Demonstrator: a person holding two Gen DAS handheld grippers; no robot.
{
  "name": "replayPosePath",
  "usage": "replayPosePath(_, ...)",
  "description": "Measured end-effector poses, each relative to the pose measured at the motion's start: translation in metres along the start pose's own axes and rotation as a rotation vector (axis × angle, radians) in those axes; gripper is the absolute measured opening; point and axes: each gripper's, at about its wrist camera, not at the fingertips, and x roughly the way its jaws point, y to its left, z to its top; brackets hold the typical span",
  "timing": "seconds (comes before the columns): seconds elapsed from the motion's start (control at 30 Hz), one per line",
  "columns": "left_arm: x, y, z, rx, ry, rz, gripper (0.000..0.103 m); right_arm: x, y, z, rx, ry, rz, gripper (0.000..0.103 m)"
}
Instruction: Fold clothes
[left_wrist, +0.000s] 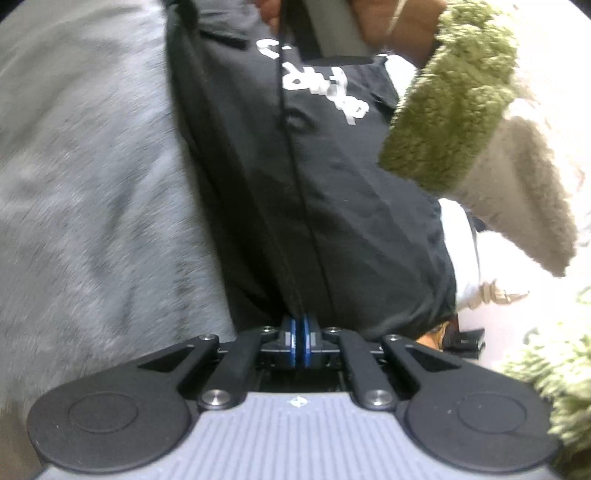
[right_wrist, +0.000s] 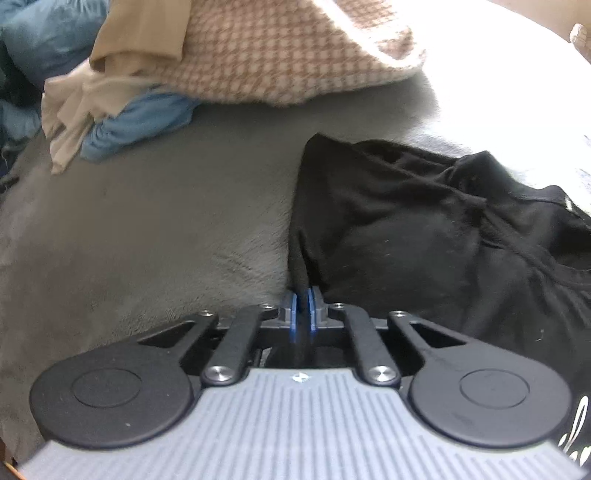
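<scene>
White lettering (left_wrist: 314, 79) on black shirt (left_wrist: 332, 221) blurred, unreadable.

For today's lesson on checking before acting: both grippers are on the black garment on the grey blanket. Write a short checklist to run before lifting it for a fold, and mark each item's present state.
1. Left gripper pinches the black garment: ok, pads shut on a fold.
2. Right gripper pinches the garment's edge: ok.
3. Garment lies flat: not ok, it is bunched and creased.
4. Grey blanket beside the garment is bare: ok.
5. Clothes pile stays apart from the garment: ok.
6. Both grips hold matching corners: cannot tell.
</scene>
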Motion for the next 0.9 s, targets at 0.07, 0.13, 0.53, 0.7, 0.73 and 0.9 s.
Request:
replayPosePath(0.07,0.002,-0.011,0.003,0.038,-0.002,-0.006,0.004,-0.008,-0.01,-0.001,0.033,-0.024,0.013,0.003)
replayPosePath(0.13,0.005,-0.022,0.005,0.056,-0.002,-0.002,0.004,-0.022,-0.023,-0.002,0.058,-0.058,0.02,0.003)
replayPosePath(0.53,0.043,-0.106,0.027,0.097,-0.043,-0.028,0.004,-0.087,-0.129,-0.013,0.114,-0.177,-0.031,0.003)
replayPosePath(0.7,0.067,-0.132,0.037,0.116,-0.038,-0.042,0.004,-0.104,-0.179,-0.024,0.13,-0.196,-0.091,0.003)
replayPosePath(0.73,0.071,-0.137,0.039,0.121,-0.036,-0.044,0.004,-0.108,-0.189,-0.028,0.137,-0.2,-0.102,0.003)
replayPosePath(0.9,0.096,-0.16,0.053,0.14,-0.014,-0.05,0.004,-0.122,-0.235,-0.04,0.171,-0.217,-0.154,0.003)
